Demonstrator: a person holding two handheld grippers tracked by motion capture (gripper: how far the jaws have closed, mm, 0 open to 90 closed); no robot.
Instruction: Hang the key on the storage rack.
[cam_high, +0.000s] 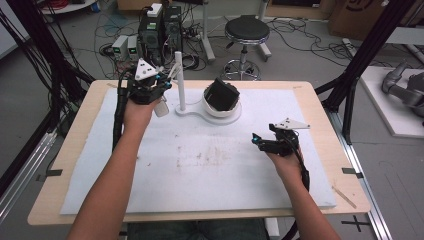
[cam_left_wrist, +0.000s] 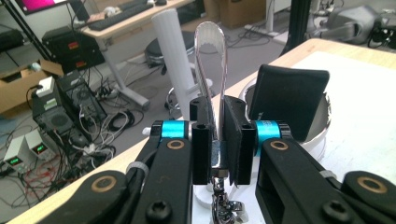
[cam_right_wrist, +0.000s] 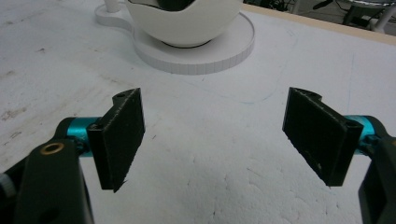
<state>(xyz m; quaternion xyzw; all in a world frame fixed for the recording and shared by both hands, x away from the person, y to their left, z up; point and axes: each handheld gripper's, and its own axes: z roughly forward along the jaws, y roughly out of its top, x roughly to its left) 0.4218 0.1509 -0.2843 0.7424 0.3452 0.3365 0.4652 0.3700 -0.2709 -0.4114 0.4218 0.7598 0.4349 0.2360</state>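
My left gripper (cam_left_wrist: 215, 112) is shut on a shiny metal spoon (cam_left_wrist: 211, 51), whose bowl stands up above the jaws. In the high view the left gripper (cam_high: 150, 85) is held at the table's far left, just left of a white upright post (cam_high: 179, 75). That post rises from a flat white base (cam_high: 202, 114) carrying a white bowl (cam_high: 220, 108), in which a black block (cam_high: 222, 94) leans. My right gripper (cam_high: 262, 142) hovers low over the white mat at the right, open, with nothing between its jaws (cam_right_wrist: 212, 135). The bowl (cam_right_wrist: 187, 23) lies ahead of it.
A white foam mat (cam_high: 200, 170) covers most of the wooden table (cam_high: 75, 145). Beyond the far edge are a black stool (cam_high: 246, 31), computer boxes (cam_high: 159, 30) and floor cables. Black frame posts (cam_high: 367, 45) stand at the right.
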